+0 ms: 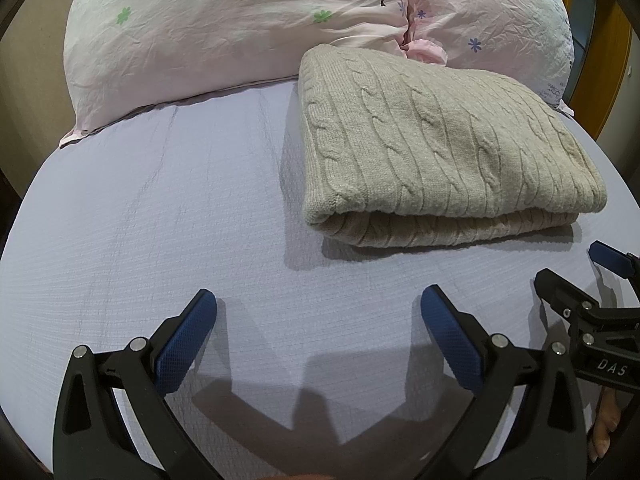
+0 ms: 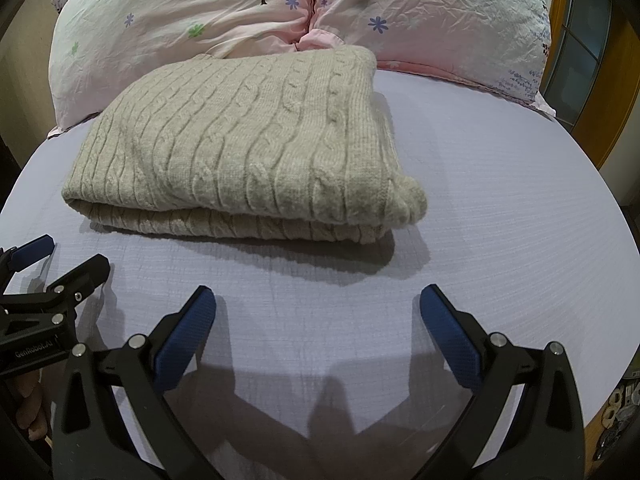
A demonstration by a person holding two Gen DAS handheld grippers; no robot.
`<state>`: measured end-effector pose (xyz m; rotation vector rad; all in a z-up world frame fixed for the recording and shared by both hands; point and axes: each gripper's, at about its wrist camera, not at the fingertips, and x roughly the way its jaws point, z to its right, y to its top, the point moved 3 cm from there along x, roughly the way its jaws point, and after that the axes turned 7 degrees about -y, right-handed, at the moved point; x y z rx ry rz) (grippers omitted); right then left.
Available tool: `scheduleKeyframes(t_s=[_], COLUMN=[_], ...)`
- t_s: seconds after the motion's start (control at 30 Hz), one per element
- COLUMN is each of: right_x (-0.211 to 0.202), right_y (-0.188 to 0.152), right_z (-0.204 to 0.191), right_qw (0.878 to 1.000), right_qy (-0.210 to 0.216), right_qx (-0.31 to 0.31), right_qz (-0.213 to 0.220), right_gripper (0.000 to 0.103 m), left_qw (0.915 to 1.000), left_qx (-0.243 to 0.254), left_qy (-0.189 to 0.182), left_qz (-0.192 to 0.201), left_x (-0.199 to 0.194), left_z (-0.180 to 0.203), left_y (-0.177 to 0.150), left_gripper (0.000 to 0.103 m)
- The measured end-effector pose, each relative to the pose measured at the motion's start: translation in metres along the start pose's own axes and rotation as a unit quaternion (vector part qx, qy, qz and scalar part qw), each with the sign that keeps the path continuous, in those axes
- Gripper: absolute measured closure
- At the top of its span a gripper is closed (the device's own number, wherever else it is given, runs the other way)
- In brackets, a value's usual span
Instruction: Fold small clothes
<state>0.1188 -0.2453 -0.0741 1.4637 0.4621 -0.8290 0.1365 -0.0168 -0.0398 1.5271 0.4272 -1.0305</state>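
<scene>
Right wrist view: folded cable-knit sweater dead ahead and a bit left of the right gripper, lying on the lavender bed sheet, long axis running roughly side to side, folded edge facing the camera. Left wrist view: same sweater ahead and off to the right of the left gripper. So sitting more in front of the right gripper, which looks like the nearer one for any tidy-up. Both grippers spread wide, holding nothing, hovering over bare sheet just short of the sweater. Already looks folded into a neat stack, honestly probably close to done. Two floral pillows right behind, far edge of the sweater touching them, so no room to push it back. Nothing in the way between grippers and the near edge.
</scene>
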Motion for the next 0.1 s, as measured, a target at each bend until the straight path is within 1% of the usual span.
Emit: scheduleKeyframes(t_s=[0.1], right_x=[0.0001], right_y=[0.0000], right_z=[-0.0002], right_qw=[1.000], right_qy=[0.000], right_qx=[0.000], right_qz=[0.000], right_gripper=[0.002], left_qw=[1.0000], left_qx=[0.000], left_qy=[0.000], left_qz=[0.000], left_x=[0.0001], left_z=[-0.0002], left_y=[0.0001], left_gripper=[0.001])
